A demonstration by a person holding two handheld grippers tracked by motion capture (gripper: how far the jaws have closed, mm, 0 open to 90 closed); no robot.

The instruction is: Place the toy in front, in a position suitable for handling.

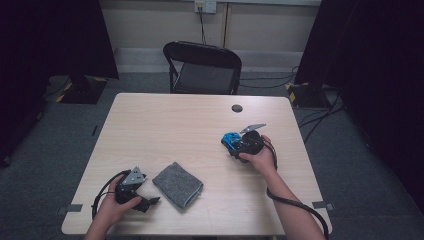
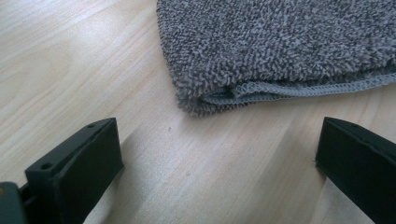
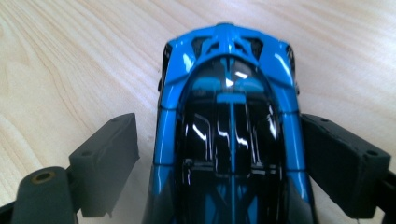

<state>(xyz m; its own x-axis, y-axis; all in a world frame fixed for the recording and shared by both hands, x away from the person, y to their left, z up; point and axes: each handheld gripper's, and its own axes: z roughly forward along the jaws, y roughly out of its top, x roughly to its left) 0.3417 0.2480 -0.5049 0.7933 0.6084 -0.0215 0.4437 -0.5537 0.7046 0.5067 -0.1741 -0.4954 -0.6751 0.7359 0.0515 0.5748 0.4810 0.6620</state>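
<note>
A folded grey towel (image 1: pixel 177 184) lies near the table's front edge, left of centre. My left gripper (image 1: pixel 150 202) rests on the table just left of it. In the left gripper view the jaws of that gripper (image 2: pixel 219 154) stand wide open on bare wood, and the towel's hemmed fold (image 2: pixel 280 46) lies a little ahead of them. A blue and black toy car (image 1: pixel 231 139) sits on the table at right of centre. My right gripper (image 3: pixel 219 158) straddles the car (image 3: pixel 229 70): its right jaw touches the car's side, and a small gap shows at its left jaw.
The wooden table (image 1: pixel 175 125) has a small black round disc (image 1: pixel 237 108) near its far edge. A black folding chair (image 1: pixel 202 65) stands behind the table. Cables run over the floor at the right.
</note>
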